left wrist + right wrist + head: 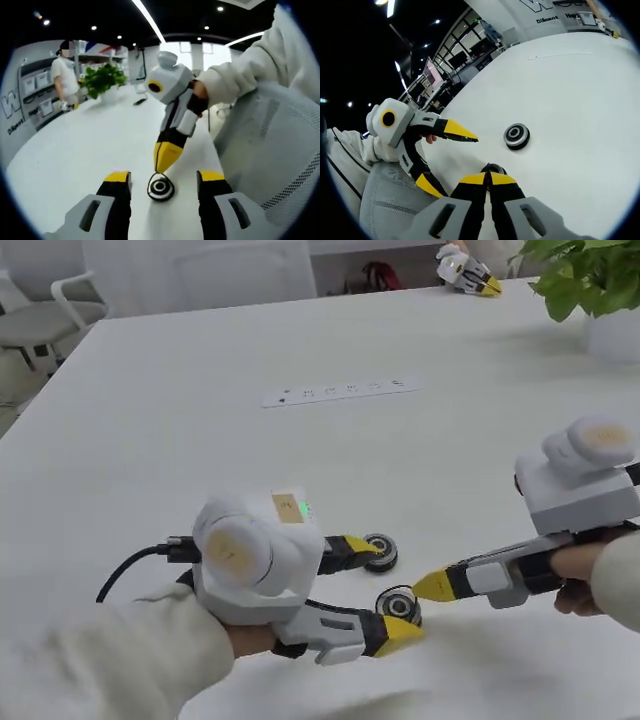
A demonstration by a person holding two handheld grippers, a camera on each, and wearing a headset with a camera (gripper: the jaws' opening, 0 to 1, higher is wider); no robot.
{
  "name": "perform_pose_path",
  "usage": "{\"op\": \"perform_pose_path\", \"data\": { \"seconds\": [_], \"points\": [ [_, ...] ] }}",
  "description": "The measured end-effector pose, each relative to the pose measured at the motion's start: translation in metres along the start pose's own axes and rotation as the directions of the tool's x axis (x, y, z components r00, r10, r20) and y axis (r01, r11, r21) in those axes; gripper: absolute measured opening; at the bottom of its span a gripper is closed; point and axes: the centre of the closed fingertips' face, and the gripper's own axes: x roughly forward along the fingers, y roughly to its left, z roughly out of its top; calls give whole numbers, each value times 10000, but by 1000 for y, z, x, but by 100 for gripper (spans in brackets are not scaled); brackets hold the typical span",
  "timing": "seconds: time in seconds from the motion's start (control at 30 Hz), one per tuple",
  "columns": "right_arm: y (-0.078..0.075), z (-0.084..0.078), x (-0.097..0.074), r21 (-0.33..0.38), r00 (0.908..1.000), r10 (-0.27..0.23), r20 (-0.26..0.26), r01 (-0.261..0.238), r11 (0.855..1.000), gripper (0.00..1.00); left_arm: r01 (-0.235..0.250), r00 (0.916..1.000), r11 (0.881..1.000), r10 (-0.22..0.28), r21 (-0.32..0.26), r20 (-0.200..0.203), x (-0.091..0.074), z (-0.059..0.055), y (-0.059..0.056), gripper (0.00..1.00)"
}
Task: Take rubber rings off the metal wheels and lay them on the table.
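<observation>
While the left gripper (165, 175) holds its jaws spread wide, a metal wheel (161, 187) sits on the white table (200, 420) between them. Right gripper (490, 176): jaws pressed together, tips at that wheel's rubber ring (492, 167); cannot tell whether they pinch it. Second wheel (380, 552) sits just beside the left gripper's far jaw.
</observation>
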Motion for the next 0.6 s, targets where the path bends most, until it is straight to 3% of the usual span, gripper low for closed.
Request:
{"op": "perform_pose_path", "data": {
  "seconds": [0.13,0.3,0.6],
  "points": [
    [1,4,-2,-49,9999,-5,130,5,10000,0,145,9999,9992,-149,364,88,-7,12,-3,61],
    [2,6,-3,-69,9998,-14,185,15,10000,0,189,9997,9997,-192,157,165,-19,19,0,67],
    [10,14,-3,-80,9985,258,475,-255,9996,0,-346,9994,9986,347,390,-9,-56,24,11,74]
  ]
}}
